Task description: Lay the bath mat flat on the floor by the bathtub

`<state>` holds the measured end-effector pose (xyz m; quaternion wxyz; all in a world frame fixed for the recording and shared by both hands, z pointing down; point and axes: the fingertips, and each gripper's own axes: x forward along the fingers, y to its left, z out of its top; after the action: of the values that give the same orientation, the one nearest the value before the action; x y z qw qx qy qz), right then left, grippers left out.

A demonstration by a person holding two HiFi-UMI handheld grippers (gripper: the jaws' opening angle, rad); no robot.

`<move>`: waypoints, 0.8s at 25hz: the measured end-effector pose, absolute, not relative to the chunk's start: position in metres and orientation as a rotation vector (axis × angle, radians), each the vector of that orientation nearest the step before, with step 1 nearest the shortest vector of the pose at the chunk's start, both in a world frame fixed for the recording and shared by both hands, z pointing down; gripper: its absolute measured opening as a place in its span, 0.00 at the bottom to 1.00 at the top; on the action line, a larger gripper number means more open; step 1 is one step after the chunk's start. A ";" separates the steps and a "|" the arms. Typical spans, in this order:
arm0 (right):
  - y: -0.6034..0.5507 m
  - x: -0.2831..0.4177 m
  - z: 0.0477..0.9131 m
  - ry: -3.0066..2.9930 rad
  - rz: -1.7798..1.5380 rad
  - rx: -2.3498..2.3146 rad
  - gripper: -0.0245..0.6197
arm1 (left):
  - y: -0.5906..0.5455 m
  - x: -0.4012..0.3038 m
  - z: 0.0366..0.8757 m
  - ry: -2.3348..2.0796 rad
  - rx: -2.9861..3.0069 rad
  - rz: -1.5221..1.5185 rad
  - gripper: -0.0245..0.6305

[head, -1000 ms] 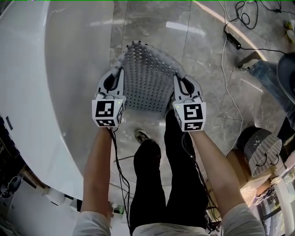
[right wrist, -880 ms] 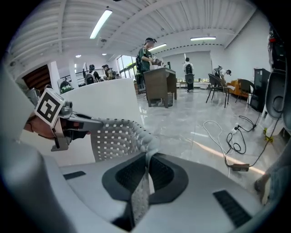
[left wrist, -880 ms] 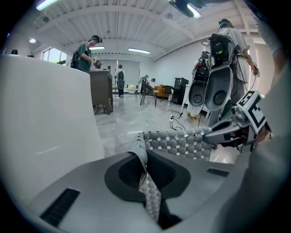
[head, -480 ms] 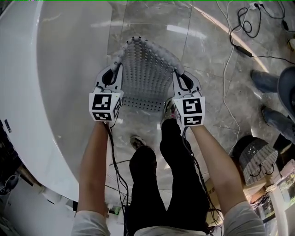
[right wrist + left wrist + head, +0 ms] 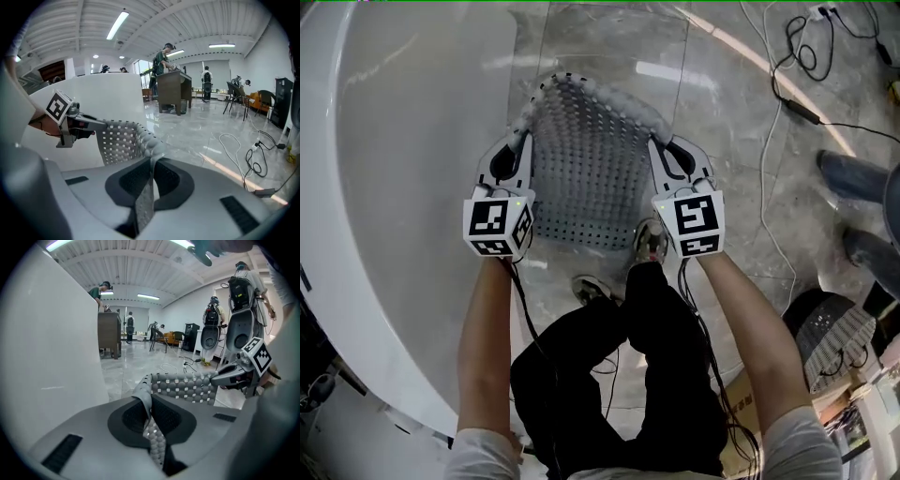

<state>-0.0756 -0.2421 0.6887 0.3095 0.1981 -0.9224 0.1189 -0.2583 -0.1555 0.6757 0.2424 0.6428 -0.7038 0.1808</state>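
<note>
The white curved bathtub [image 5: 384, 187] runs off the head view's left edge, so its far end is lost to me. My grey perforated rubber bath mat [image 5: 591, 169] covers the glossy marble floor [image 5: 722, 122] beneath it, and I cannot tell whether its lower edge touches that floor. Each top corner of the mat vanishes between the clamped pads of my left gripper [image 5: 523, 136] and my right gripper [image 5: 656, 145]. A bystander's blue-jeaned leg [image 5: 853, 173] is cut by the right edge. In the left gripper view the distant standing people [image 5: 130, 326] are too small to make out.
</note>
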 end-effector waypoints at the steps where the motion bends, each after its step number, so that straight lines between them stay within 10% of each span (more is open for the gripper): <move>1: -0.242 -0.078 0.691 -2.450 0.299 0.521 0.08 | -0.155 -0.261 0.680 -1.938 1.771 0.495 0.08; 20: -0.279 -0.113 0.711 -2.619 0.085 0.574 0.08 | -0.186 -0.306 0.715 -2.168 1.816 0.430 0.08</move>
<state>-0.1133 -0.2787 0.7107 0.2273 0.2082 -0.9508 0.0310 -0.3059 -0.1856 0.7154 0.1399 0.6287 -0.7504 0.1487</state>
